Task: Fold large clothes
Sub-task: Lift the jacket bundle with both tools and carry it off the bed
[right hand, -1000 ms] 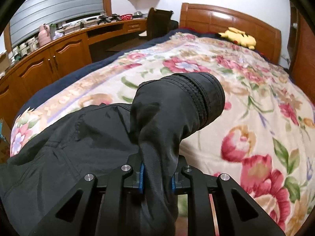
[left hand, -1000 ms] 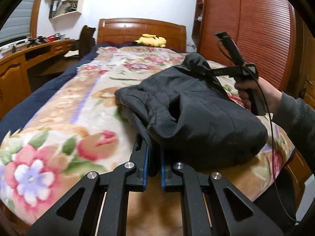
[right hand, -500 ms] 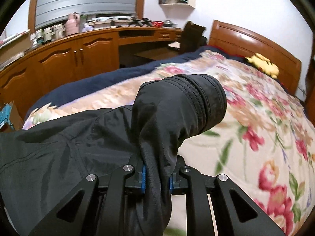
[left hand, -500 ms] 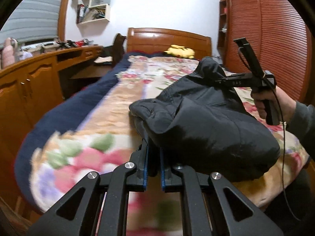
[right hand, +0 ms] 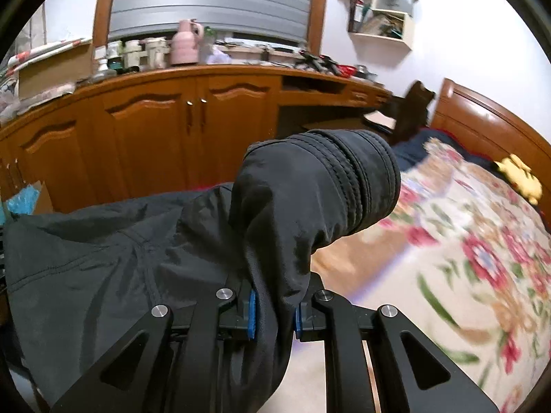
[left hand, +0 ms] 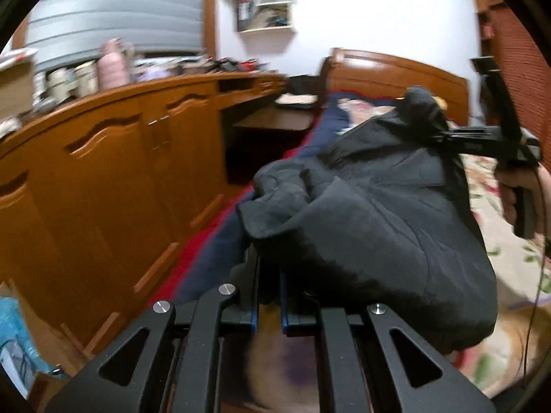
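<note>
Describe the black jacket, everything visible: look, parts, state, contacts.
The black jacket is a large padded garment with a thin, slightly shiny shell, bunched and creased, not yet folded flat. The right gripper is shut on a sleeve just behind its cuff, which has rows of ribbed stitching and sticks up past the jaws. The left gripper pinches a gathered edge. The bulk sags between them over the floral blanket.

Jacket (left hand: 378, 213) over bed (right hand: 447, 258); cabinets (right hand: 155, 137) left.
</note>
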A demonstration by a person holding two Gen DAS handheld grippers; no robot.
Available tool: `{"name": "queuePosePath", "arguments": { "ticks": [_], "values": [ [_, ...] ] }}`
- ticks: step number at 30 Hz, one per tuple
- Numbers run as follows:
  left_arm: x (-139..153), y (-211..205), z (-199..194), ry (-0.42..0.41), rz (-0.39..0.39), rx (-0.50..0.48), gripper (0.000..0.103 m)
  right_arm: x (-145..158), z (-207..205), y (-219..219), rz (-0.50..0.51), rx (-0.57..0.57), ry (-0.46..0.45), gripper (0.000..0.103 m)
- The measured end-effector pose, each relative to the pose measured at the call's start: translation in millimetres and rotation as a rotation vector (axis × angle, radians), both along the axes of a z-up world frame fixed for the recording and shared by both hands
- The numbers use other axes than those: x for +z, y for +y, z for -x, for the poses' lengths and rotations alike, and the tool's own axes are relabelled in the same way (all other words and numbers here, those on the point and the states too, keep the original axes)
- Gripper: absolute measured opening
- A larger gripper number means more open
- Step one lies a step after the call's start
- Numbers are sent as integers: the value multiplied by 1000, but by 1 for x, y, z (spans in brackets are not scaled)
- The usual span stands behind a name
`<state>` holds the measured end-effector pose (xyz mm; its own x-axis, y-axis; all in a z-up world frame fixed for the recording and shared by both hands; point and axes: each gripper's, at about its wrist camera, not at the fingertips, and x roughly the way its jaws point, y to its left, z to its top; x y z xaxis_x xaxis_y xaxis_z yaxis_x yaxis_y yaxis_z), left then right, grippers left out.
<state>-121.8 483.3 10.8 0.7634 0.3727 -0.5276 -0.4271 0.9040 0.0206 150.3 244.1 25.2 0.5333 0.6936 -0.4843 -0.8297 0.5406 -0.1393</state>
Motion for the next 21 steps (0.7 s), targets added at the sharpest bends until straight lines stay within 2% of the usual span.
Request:
{"name": "queuePosePath", "arguments": {
  "ticks": [3, 8, 10, 12, 15, 16, 17, 18, 19, 20, 21],
  "values": [
    [-13, 14, 4, 3, 47, 12, 10, -20, -7, 20, -9, -15, 23, 16],
    [-24, 2, 3, 11, 13, 54, 14, -51, -16, 24, 45, -81, 25, 22],
    [-21, 0, 9, 0, 1, 63, 24, -57, -24, 19, 55, -97, 49, 30],
    [-15, -1, 15, -33, 15, 65, 41, -59, -26, 9, 52, -100, 60, 46],
    [-6, 0, 24, -54, 34, 62, 48, -58, -20, -7, 34, -91, 33, 64],
    [-2, 2, 25, -54, 27, 63, 50, -58, -17, -9, 29, -85, 24, 66],
    [1, -2, 29, -56, 16, 69, 57, -58, -12, -15, 24, -82, 18, 70],
    [4, -5, 32, -61, 11, 73, 72, -59, -10, -19, 20, -77, 16, 73],
    [8, -8, 34, -66, 14, 75, 80, -61, -5, -23, 19, -71, 16, 74],
    [13, -10, 36, -76, 13, 81, 85, -62, -1, -25, 16, -66, 16, 74],
    [19, -15, 39, -86, 3, 86, 85, -63, 3, -29, 12, -57, 17, 74]
  ]
}}
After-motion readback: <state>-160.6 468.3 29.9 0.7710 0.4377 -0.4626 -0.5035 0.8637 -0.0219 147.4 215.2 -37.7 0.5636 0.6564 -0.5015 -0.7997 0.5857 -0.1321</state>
